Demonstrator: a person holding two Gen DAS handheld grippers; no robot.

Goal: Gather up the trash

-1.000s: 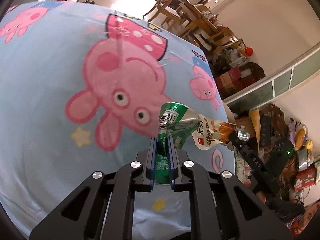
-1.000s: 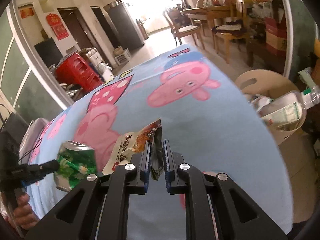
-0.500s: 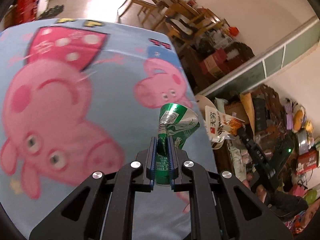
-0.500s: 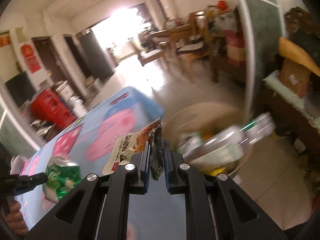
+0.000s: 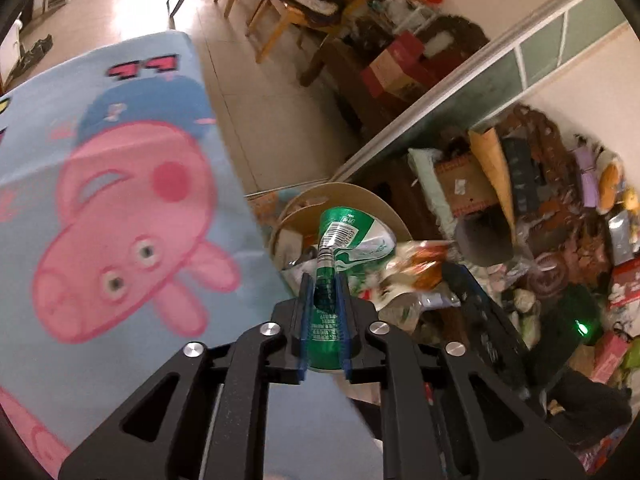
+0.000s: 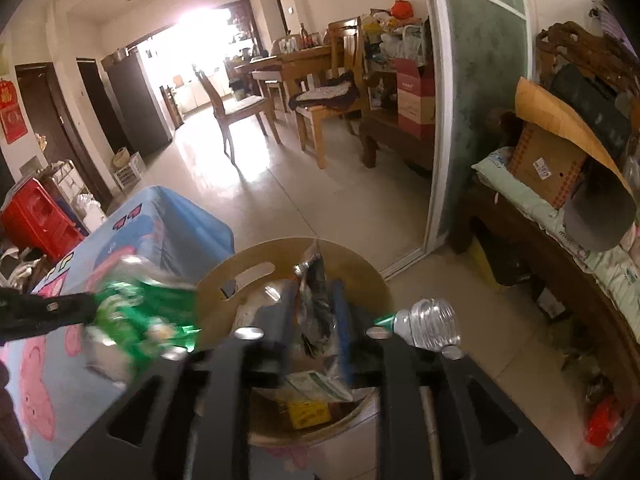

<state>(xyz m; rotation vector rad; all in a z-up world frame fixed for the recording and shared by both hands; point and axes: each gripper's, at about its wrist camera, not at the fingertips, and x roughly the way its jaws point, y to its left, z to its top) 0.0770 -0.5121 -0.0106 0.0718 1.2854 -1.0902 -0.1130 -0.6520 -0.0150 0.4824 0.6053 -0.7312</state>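
Observation:
My left gripper [image 5: 325, 286] is shut on a crushed green can [image 5: 344, 236] and holds it at the table's edge, beside the tan wooden trash bin [image 5: 384, 210]. The can shows blurred in the right wrist view [image 6: 136, 320]. My right gripper [image 6: 314, 312] is over the bin [image 6: 360, 276], and its jaws stand apart around the snack wrapper [image 6: 316, 304], which hangs between them. The wrapper also shows in the left wrist view [image 5: 416, 264]. The bin holds trash, and a clear plastic bottle [image 6: 428, 322] sticks out at its right.
The table carries a blue cloth with pink pigs [image 5: 120, 208]. Right of the bin stands a cluttered bench with cardboard boxes [image 6: 548, 164]. Wooden chairs and a dining table [image 6: 296, 76] stand further back on the tiled floor.
Both grippers swung right from over the table to the bin. The right gripper's jaws have parted around the wrapper. The left still holds the can.

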